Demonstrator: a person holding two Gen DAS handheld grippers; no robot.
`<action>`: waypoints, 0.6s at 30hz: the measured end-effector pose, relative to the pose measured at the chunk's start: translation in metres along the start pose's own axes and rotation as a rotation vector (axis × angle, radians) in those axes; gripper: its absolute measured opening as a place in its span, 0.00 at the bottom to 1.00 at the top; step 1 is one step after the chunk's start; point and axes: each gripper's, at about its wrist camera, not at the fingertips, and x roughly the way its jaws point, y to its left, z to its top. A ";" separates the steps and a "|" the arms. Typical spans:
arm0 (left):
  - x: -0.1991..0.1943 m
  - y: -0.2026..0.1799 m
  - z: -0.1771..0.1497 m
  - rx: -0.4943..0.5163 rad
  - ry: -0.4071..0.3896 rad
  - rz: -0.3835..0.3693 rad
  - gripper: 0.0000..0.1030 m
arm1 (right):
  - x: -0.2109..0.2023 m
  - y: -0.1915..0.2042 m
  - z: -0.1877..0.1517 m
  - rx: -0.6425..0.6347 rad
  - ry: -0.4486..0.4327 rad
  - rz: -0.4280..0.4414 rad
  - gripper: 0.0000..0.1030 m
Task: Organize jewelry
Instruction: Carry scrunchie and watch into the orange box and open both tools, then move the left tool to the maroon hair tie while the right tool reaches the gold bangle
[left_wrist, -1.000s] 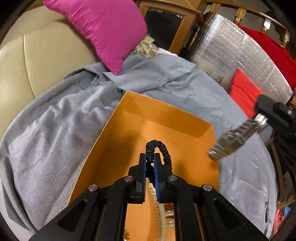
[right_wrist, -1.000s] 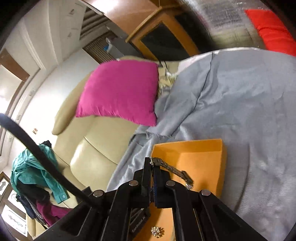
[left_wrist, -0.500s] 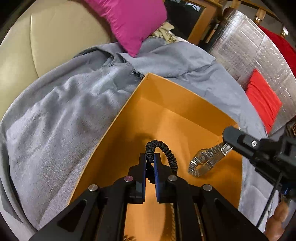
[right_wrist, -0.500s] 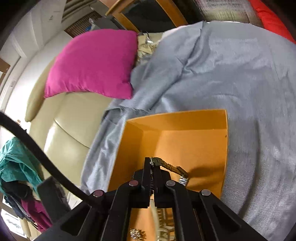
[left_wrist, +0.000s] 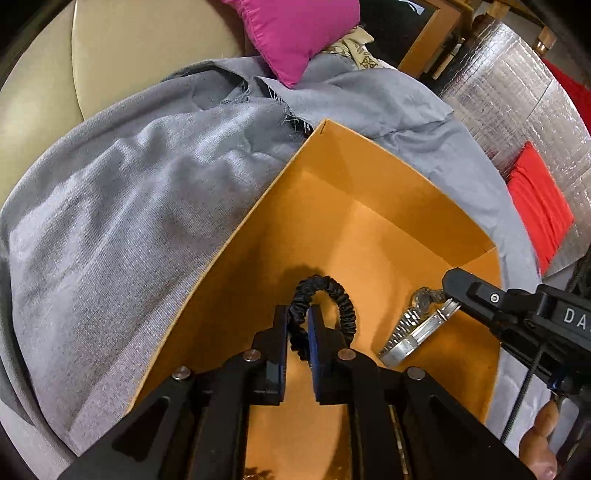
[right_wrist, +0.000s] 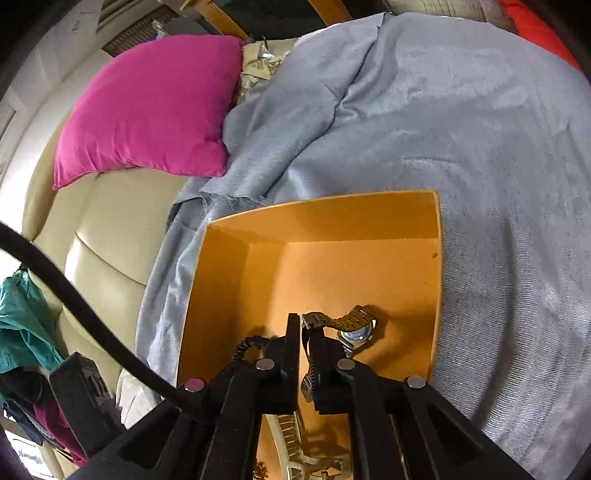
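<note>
An open orange box (left_wrist: 388, 206) lies on a grey cloth; it also shows in the right wrist view (right_wrist: 321, 218). My left gripper (left_wrist: 297, 321) is shut on a black fabric bracelet (left_wrist: 332, 295) and holds it low inside the box. My right gripper (right_wrist: 303, 332) is shut on the band of a silver metal watch (right_wrist: 354, 332), whose face rests near the box floor. In the left wrist view the right gripper (left_wrist: 448, 295) comes in from the right with the watch (left_wrist: 410, 328) hanging from it. More jewelry lies at the box's near end, mostly hidden by the grippers.
The grey cloth (left_wrist: 129, 221) covers a beige sofa (left_wrist: 147, 48). A magenta pillow (right_wrist: 155, 110) lies behind the box. A red cushion (left_wrist: 539, 206) and a silver quilted surface (left_wrist: 517, 92) are at the right. Clothes (right_wrist: 22, 317) are piled at the left.
Both grippers have lowered into the box. The right gripper has carried the watch from above the box edge down to its floor, next to the black bracelet.
</note>
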 end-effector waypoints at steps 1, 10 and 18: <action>-0.001 0.001 0.000 -0.008 0.007 0.000 0.24 | -0.002 0.001 0.001 -0.001 0.009 -0.001 0.18; -0.050 -0.014 0.003 0.045 -0.115 0.005 0.37 | -0.058 0.008 0.006 -0.043 -0.087 0.067 0.48; -0.079 -0.066 -0.009 0.198 -0.235 -0.023 0.38 | -0.151 -0.040 -0.022 -0.046 -0.235 0.075 0.48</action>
